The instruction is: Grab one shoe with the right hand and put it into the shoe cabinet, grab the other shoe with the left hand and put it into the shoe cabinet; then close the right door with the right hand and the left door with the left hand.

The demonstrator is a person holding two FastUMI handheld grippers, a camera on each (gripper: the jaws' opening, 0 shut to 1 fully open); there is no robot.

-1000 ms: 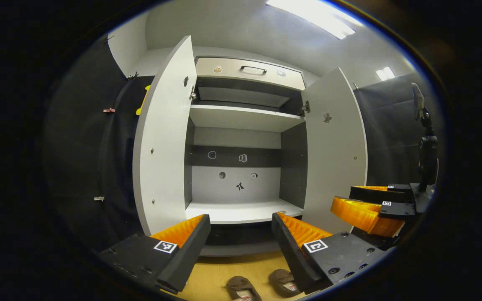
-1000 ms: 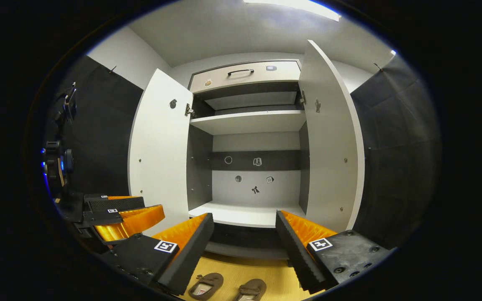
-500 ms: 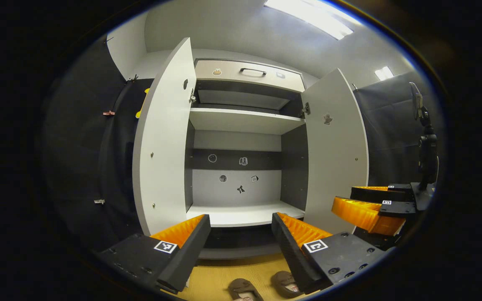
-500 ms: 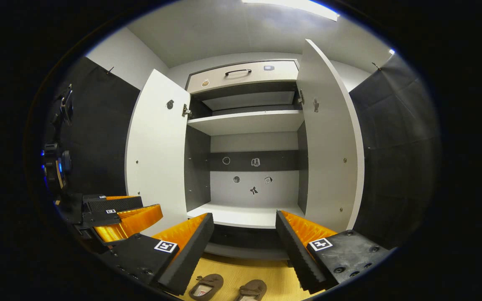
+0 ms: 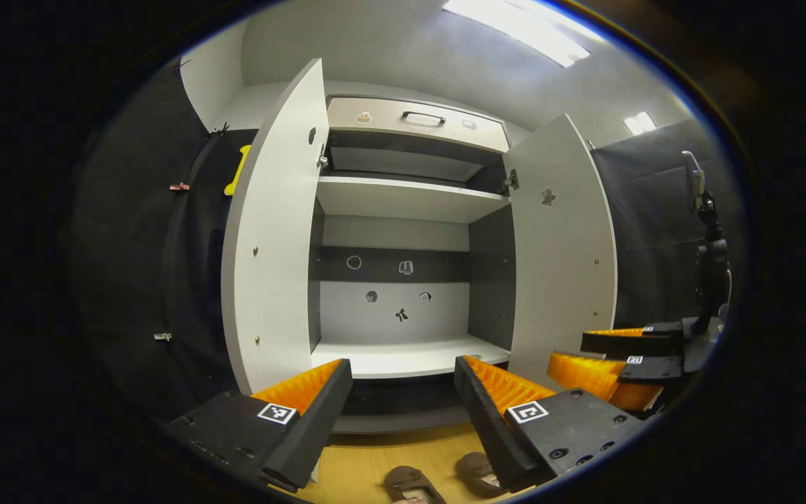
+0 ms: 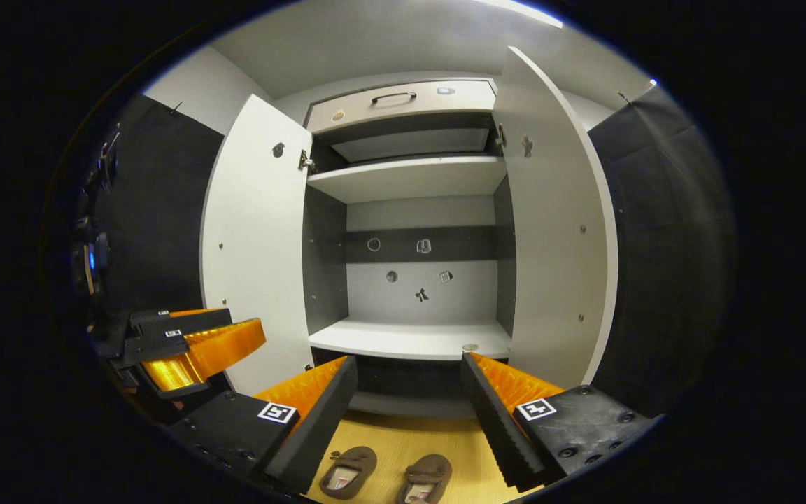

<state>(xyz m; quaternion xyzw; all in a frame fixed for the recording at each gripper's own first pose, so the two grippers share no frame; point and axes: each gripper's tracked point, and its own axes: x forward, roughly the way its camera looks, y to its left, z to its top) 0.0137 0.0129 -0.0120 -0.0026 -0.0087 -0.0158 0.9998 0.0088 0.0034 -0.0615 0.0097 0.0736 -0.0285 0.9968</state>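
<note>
Right gripper view: jaws apart above shoes.

Both cabinet doors stand wide, the left door and right door flanking a broad mouth. The lower shelf is bare but for a small round thing near its right front edge, with tall room beneath the upper shelf. On the floor before the cabinet, two shoes lie side by side, apart from the cabinet's base. The left gripper hangs beside the left door's outer edge.
</note>
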